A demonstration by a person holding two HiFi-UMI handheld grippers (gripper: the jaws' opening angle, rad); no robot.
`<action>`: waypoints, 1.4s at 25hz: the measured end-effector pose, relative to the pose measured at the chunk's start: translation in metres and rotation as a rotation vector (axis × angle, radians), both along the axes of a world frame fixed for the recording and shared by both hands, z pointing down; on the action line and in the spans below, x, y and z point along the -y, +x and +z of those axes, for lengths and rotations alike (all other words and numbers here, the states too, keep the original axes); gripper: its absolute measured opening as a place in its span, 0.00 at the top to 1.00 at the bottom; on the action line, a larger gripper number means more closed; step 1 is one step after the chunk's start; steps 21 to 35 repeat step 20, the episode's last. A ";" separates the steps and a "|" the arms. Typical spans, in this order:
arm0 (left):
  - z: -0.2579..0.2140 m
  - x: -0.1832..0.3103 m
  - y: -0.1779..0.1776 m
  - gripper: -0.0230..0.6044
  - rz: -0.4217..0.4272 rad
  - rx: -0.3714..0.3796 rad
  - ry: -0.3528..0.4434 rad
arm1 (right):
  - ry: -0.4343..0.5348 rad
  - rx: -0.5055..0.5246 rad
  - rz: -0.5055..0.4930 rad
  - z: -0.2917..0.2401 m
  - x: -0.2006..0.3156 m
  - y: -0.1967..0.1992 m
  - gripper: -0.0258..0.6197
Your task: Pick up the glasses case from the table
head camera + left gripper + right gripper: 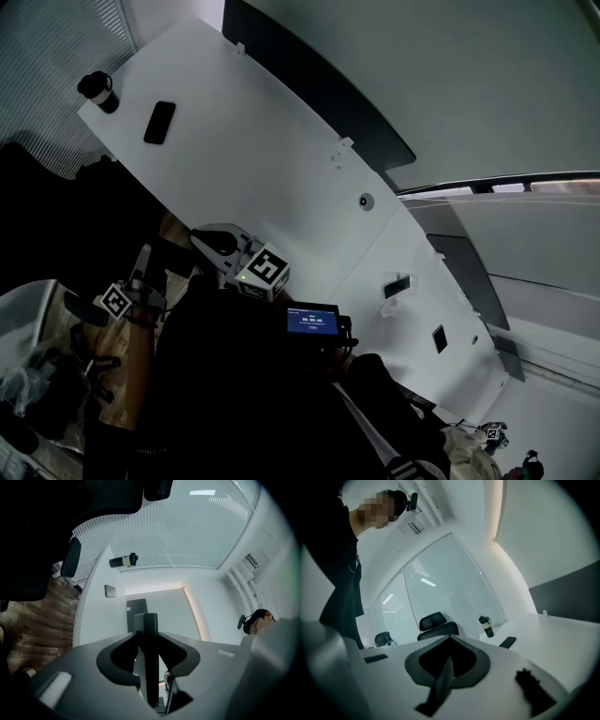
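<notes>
Right gripper [443, 679] is holding its jaws pressed together on nothing. Left gripper [157, 667] is holding its jaws narrowly apart, empty. A dark flat oblong, probably the glasses case [159, 122], is lying upper left on the white table [262, 141], near a bottle [98, 91].

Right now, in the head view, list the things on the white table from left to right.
Dark flask with a pale band → black phone → small round fitting → small pale object → small dark square.
</notes>
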State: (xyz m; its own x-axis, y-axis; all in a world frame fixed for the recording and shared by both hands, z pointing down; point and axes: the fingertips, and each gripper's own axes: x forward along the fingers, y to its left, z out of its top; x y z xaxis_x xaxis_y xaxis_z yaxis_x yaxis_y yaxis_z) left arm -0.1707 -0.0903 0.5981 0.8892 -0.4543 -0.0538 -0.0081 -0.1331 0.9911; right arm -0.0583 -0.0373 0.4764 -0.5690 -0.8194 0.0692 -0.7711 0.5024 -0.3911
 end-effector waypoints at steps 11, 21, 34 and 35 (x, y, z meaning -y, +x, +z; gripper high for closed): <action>-0.013 0.005 0.010 0.75 0.073 -0.033 0.029 | 0.000 -0.039 0.030 -0.001 -0.010 -0.012 0.95; -0.010 0.004 0.004 0.75 0.125 -0.044 0.020 | -0.023 -0.065 0.093 0.005 -0.014 -0.021 0.95; -0.010 0.004 0.004 0.75 0.125 -0.044 0.020 | -0.023 -0.065 0.093 0.005 -0.014 -0.021 0.95; -0.010 0.004 0.004 0.75 0.125 -0.044 0.020 | -0.023 -0.065 0.093 0.005 -0.014 -0.021 0.95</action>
